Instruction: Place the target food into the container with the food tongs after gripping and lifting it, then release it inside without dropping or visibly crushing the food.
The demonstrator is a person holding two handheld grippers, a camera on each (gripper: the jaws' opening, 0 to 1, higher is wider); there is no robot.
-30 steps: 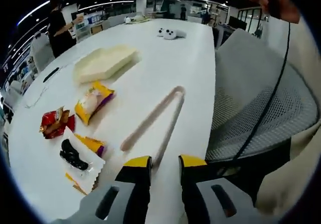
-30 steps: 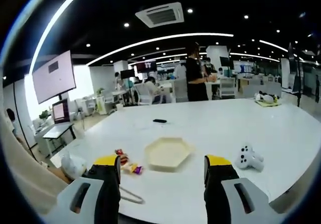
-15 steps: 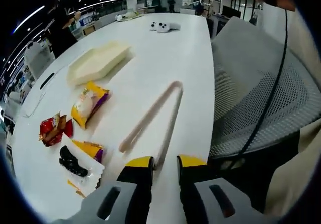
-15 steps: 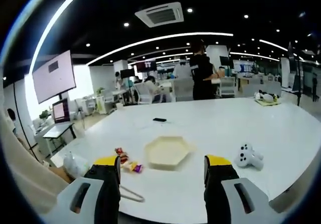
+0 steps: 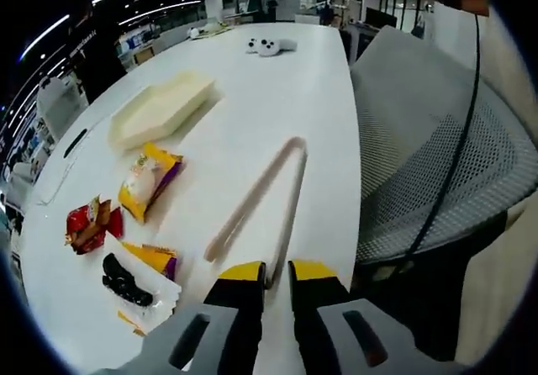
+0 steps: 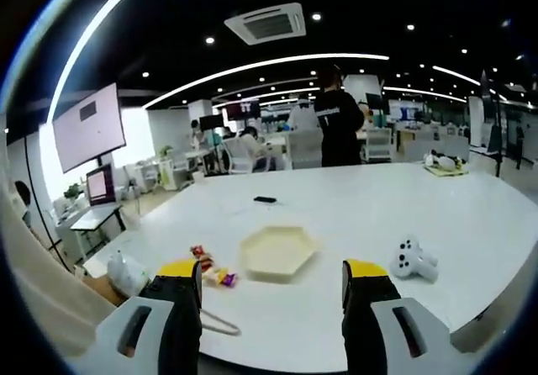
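- The tongs (image 5: 262, 192) lie near the table (image 5: 277, 81) edge beside a mesh chair (image 5: 429, 156), tips toward the left gripper (image 5: 267, 272), whose jaws stand narrowly apart over one tip, holding nothing.
- Snack packets (image 5: 145, 180) lie between the tongs and the far side edge; the tray (image 5: 161, 106) sits beyond, bare tabletop around it.
- The right gripper (image 6: 272, 272) hovers wide open, empty, off the table edge.

On the white table (image 5: 277, 97): one pair of tongs (image 5: 256, 198), one cream tray (image 5: 160, 106), three snack packets (image 5: 145, 182) (yellow, red, orange-purple), one dark food piece (image 5: 124, 278), two white controllers (image 5: 269, 45).
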